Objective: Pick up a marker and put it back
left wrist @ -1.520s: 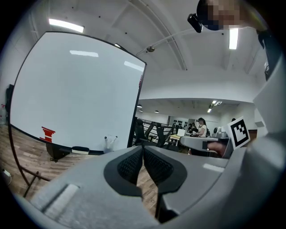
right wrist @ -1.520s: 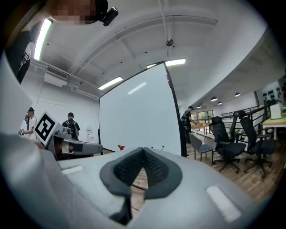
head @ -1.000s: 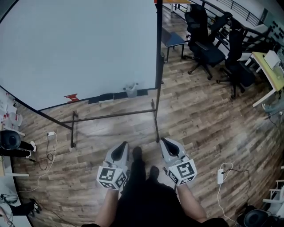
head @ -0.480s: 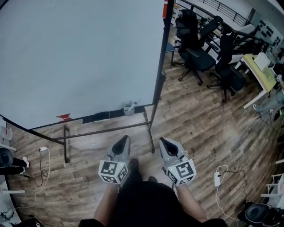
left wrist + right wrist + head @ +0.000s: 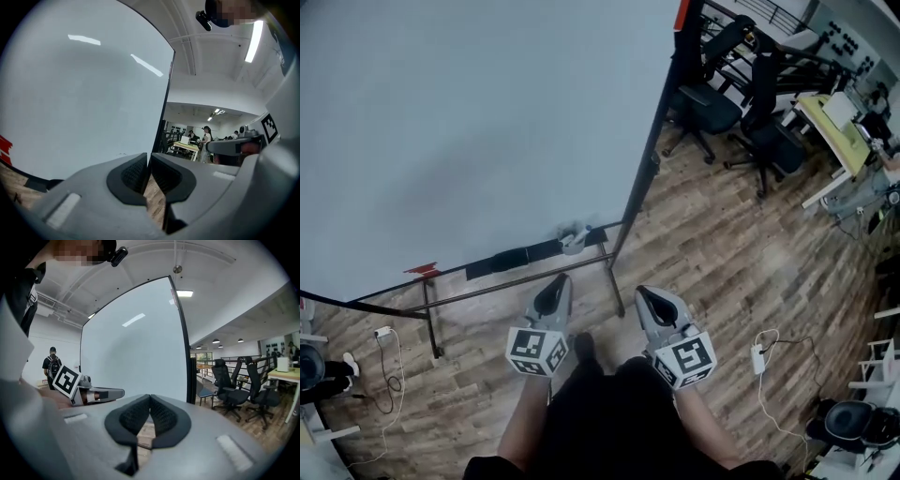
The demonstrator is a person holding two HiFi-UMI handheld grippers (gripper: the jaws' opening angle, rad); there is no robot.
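A large whiteboard on a dark frame fills the upper left of the head view. On its bottom ledge stands a small pale cup with what look like markers in it. My left gripper is shut with nothing in it, held low and just short of the ledge. My right gripper hangs beside it, also shut and empty. In the left gripper view the jaws meet in front of the whiteboard. The right gripper view shows the tips touching and the left gripper off to the left.
The board's metal stand legs and crossbar run across the wood floor near my feet. Black office chairs and a desk stand at the right. A red eraser-like item sits on the ledge. Cables and a power strip lie on the floor.
The whiteboard and its ledge have grown nearer and shifted right in the head view. Both grippers stay shut and have risen slightly toward the ledge.
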